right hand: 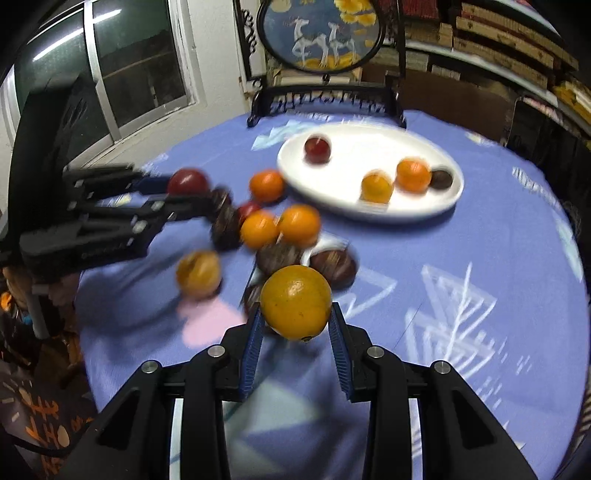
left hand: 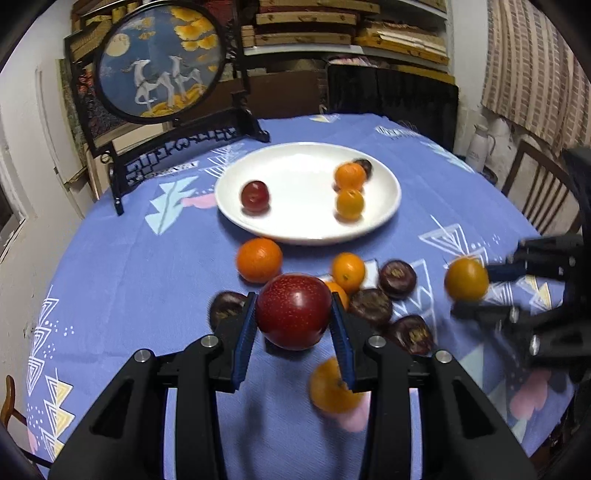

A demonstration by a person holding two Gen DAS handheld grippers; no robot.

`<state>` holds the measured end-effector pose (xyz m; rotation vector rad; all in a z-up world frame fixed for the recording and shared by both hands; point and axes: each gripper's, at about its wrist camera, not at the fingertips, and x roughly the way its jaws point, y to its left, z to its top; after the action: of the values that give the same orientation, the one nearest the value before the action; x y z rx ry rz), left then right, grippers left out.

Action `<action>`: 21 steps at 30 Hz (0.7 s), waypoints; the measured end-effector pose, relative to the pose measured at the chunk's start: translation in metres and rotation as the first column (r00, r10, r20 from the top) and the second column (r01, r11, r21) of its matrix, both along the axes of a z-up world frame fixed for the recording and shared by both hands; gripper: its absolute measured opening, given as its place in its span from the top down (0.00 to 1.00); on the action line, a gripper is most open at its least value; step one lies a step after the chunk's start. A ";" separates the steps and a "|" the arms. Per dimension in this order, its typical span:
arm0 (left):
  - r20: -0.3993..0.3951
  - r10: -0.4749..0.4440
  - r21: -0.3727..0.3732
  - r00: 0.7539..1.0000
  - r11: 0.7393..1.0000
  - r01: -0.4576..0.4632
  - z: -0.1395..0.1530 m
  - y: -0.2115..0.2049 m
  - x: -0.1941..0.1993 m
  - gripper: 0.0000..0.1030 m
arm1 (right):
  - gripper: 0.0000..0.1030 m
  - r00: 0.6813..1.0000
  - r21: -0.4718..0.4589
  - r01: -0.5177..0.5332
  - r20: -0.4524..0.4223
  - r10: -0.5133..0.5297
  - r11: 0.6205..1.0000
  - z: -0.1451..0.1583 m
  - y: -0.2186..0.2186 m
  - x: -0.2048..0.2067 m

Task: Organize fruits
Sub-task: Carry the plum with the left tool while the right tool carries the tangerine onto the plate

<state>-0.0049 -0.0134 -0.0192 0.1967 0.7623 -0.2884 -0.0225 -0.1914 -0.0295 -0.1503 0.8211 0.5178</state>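
Observation:
My left gripper [left hand: 293, 314] is shut on a red plum [left hand: 293, 311] and holds it above the blue tablecloth. My right gripper [right hand: 295, 317] is shut on an orange [right hand: 295, 301]; it also shows at the right of the left wrist view [left hand: 466, 278]. A white plate [left hand: 295, 225] at the table's middle holds a red plum [left hand: 255, 195], two oranges [left hand: 349, 203] and a dark fruit [left hand: 364, 166]. Several loose oranges [left hand: 259, 259] and dark purple fruits [left hand: 397, 277] lie on the cloth between the plate and the grippers.
A round embroidered screen on a black stand [left hand: 162, 59] stands at the table's back left. Shelves of framed boards [left hand: 332, 29] line the wall behind. A wooden chair [left hand: 535, 184] and a white thermos [left hand: 478, 147] are at the right. A window [right hand: 129, 66] is at the left.

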 end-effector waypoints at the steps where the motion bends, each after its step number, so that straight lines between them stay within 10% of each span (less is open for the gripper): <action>1: 0.002 0.007 -0.010 1.000 1.000 -0.007 0.002 0.004 0.002 0.64 | 0.66 1.000 0.001 0.007 0.013 -0.007 1.000 0.008 -0.001 0.012; 15: -0.019 0.045 -0.017 0.999 0.999 -0.045 0.004 0.023 0.030 0.64 | 0.64 0.991 -0.043 0.130 -0.016 -0.131 0.991 0.002 0.026 0.179; 18: -0.007 0.041 -0.013 0.999 0.999 -0.041 0.012 0.016 0.050 0.64 | 0.44 0.982 0.003 0.189 -0.022 -0.189 0.982 0.002 0.018 0.186; 21: 0.017 0.045 -0.009 0.999 0.999 -0.045 0.023 -0.002 0.088 0.64 | 0.44 0.980 0.054 0.198 0.011 -0.199 0.979 0.011 0.007 0.178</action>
<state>0.0826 -0.0153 0.0041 0.1733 0.7474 -0.2469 0.1557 -0.1842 -0.0182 -0.0237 0.7960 0.3488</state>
